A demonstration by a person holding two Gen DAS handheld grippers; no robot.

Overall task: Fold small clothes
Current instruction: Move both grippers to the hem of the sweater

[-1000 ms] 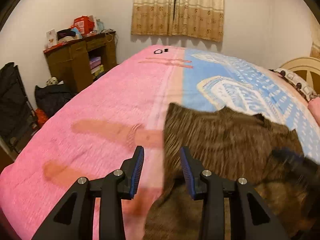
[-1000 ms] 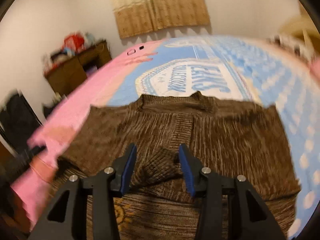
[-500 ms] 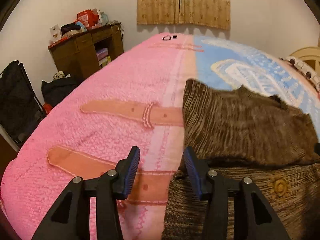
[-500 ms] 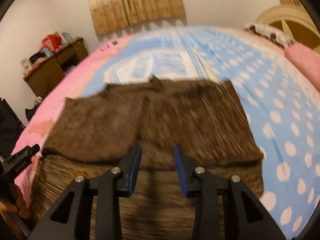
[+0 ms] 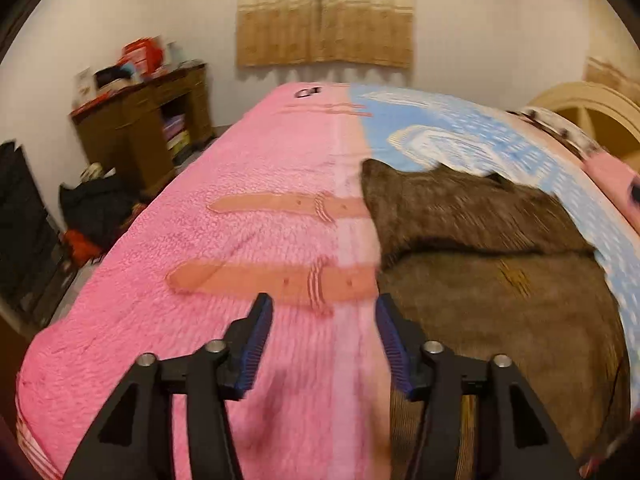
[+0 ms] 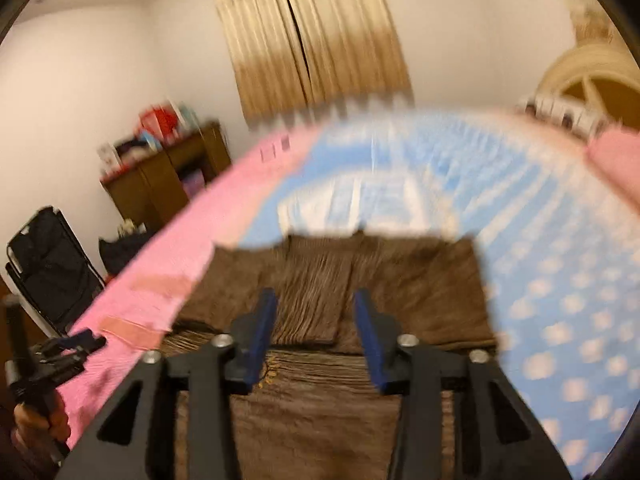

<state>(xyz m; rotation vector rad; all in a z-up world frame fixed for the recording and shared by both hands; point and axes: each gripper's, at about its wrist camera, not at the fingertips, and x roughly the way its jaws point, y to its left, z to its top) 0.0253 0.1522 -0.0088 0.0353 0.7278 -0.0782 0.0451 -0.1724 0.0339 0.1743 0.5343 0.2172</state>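
A brown knitted sweater [image 5: 492, 280] lies flat on the bed [image 5: 240, 280], straddling the seam where the pink half of the cover meets the blue dotted half, with its left edge running along that seam and its near hem toward the near edge of the bed. Its upper part is doubled down over the body, so a horizontal fold edge crosses the garment about halfway up (a small yellow emblem shows just below that edge); this reads as a first fold laid to shorten the piece before it is narrowed or halved again.

The left gripper [image 5: 324, 344] hovers over the pink cover just beside the sweater's left edge, its blue-padded fingers [image 5: 256, 340] spread apart and grasping nothing. The right gripper [image 6: 316, 332] hangs above the middle of the sweater near the fold edge, its fingers [image 6: 370, 336] likewise released with only cloth visible between them below. Both views are blurred by motion, so whether either touches the fabric is unclear. Placed one at the side and one over the centre, the two seem positioned to take fresh holds for the next fold.
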